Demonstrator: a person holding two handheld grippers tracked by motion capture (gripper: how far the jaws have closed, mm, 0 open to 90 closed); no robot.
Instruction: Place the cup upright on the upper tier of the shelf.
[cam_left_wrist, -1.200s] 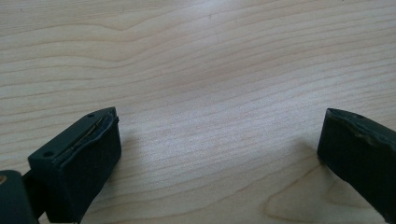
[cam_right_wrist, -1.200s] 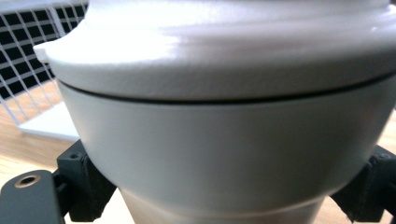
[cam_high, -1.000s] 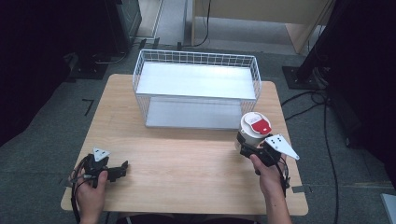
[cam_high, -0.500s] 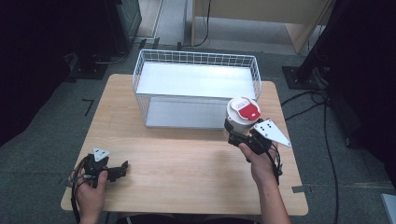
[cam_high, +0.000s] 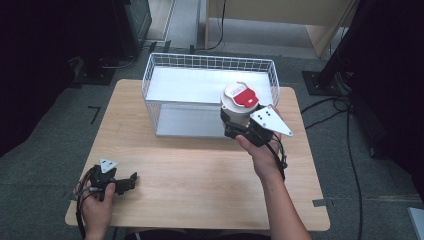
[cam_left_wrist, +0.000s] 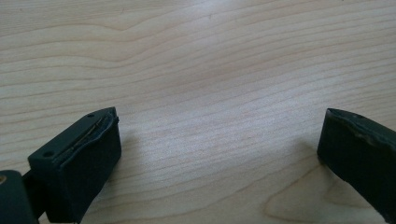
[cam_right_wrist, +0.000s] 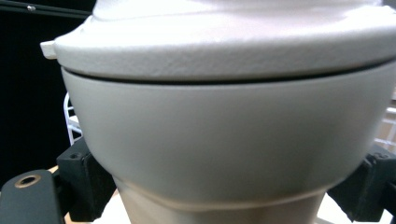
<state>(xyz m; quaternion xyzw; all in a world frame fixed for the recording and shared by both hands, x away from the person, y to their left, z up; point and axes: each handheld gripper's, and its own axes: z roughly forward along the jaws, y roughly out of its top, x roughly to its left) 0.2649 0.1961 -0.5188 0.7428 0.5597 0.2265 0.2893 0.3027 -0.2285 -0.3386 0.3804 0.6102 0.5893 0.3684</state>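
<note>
Broadly, the wooden table (cam_high: 200, 175) carries a white wire basket (cam_high: 210, 65) at its far side. Above the basket's near right corner, the right gripper (cam_high: 240, 127) holds a white canister with a red-marked lid (cam_high: 239, 100), jaws clamped on its lower body. Near the table's front left corner, the left gripper (cam_high: 125, 181) rests with jaws wide apart.

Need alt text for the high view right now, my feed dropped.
The right gripper holds a white container with a red-and-white lid at the front edge of a white wire basket. The left gripper rests open on the wooden table.
</note>
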